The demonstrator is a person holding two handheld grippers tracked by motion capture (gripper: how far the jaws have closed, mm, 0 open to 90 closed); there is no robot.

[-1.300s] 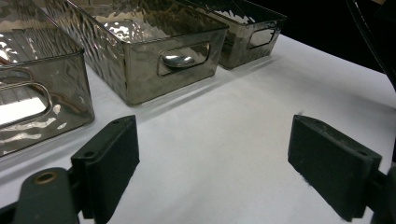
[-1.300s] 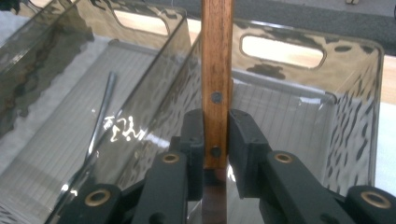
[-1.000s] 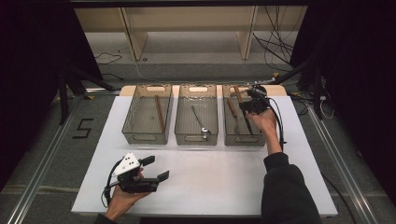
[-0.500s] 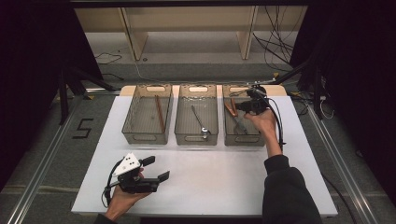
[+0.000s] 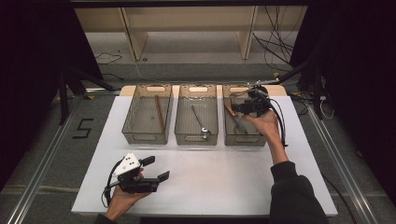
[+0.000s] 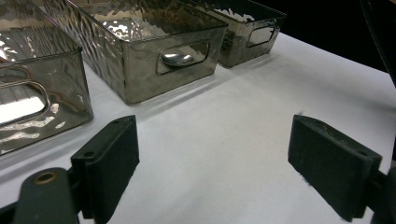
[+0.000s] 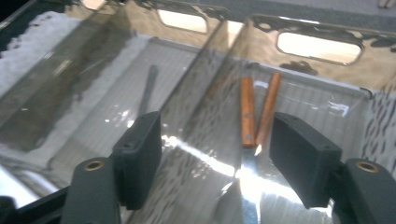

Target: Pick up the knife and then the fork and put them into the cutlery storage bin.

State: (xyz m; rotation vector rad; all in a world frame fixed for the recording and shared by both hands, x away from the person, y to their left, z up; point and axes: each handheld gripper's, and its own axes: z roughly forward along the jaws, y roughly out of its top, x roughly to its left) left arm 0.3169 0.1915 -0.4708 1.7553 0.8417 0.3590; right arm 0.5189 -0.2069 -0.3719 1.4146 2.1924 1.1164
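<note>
Three see-through bins stand in a row on the white table [image 5: 224, 182]. My right gripper [image 5: 243, 108] [image 7: 217, 128] hovers over the right bin [image 5: 243, 138]. Its jaws have just been opening and stand open with nothing between the pads. Below them a wooden-handled utensil [image 7: 247, 109] [image 5: 231, 111] lies on the bin floor, its metal blade [image 7: 248, 196] pointing toward me. The middle bin [image 5: 198, 138] holds a spoon [image 5: 201, 123] and the left bin [image 5: 142, 138] a brown stick [image 5: 159, 114]. At the table's near left my left gripper [image 5: 158, 169] [image 6: 212, 140] rests open and empty.
The bins' near walls with handle slots [image 6: 180, 58] face the left gripper. Cables [image 5: 280, 126] trail from the right gripper past the right bin. A wooden shelf frame [image 5: 187, 28] stands beyond the table, and white table surface lies between the hands.
The right gripper's jaws have opened, and the hand has lifted a little and drawn slightly toward me over the right bin. The left hand has stayed where it was.
</note>
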